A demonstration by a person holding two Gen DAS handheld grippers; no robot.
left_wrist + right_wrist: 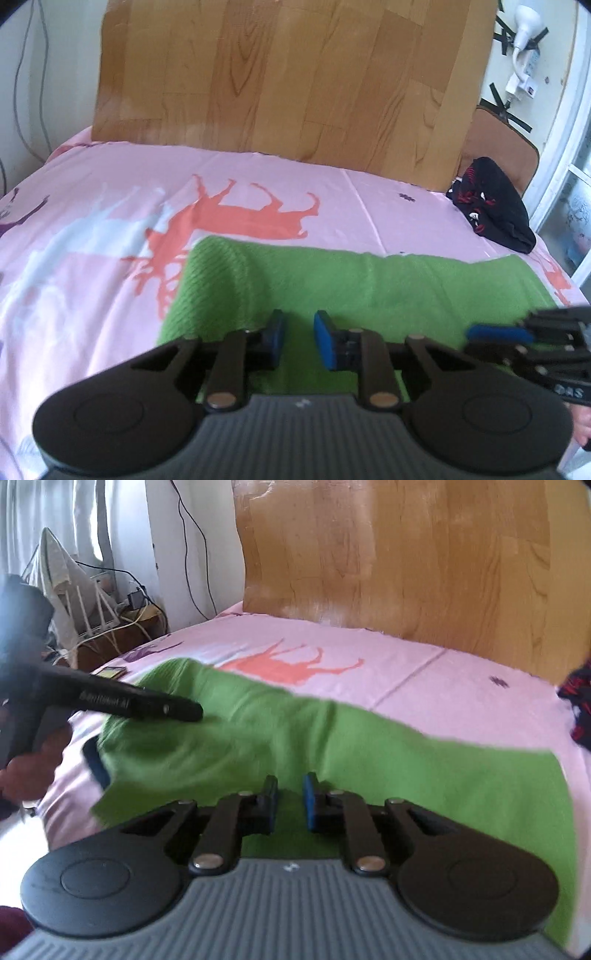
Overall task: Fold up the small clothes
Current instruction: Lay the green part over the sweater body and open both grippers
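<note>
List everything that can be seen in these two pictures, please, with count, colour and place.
green cloth: one, green, spread on the bed in front of both grippers
bedsheet: one, pink with orange, white and purple animal prints, covers the bed
dark garment: one, black with red marks, bunched at the far right of the bed
wooden board: one, brown, upright behind the bed
cables: several, dark, on the white wall to the left
left gripper: one, black with blue pads, jaws slightly apart over the green cloth
right gripper: one, black with blue pads, jaws slightly apart over the green cloth
</note>
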